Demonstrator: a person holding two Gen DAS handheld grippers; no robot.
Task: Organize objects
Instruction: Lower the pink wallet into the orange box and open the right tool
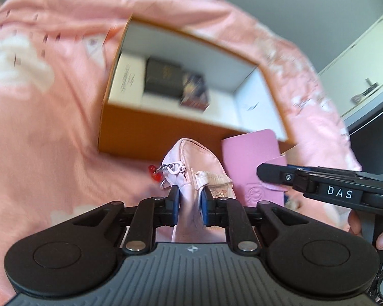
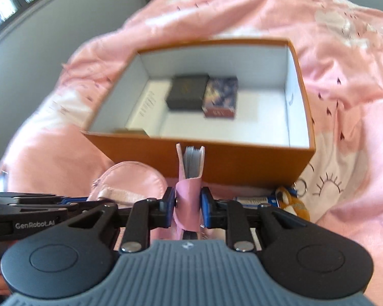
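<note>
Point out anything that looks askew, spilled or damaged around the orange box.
Nothing looks spilled or damaged. The orange cardboard box sits open on the rumpled pink bedspread, with a black box and a patterned box side by side inside. Only a keyring clutter lies loose beside the box's near right corner.

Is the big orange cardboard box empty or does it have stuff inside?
Not empty. The orange cardboard box is open-topped, with a black box and a patterned purple box on its white floor.
</note>
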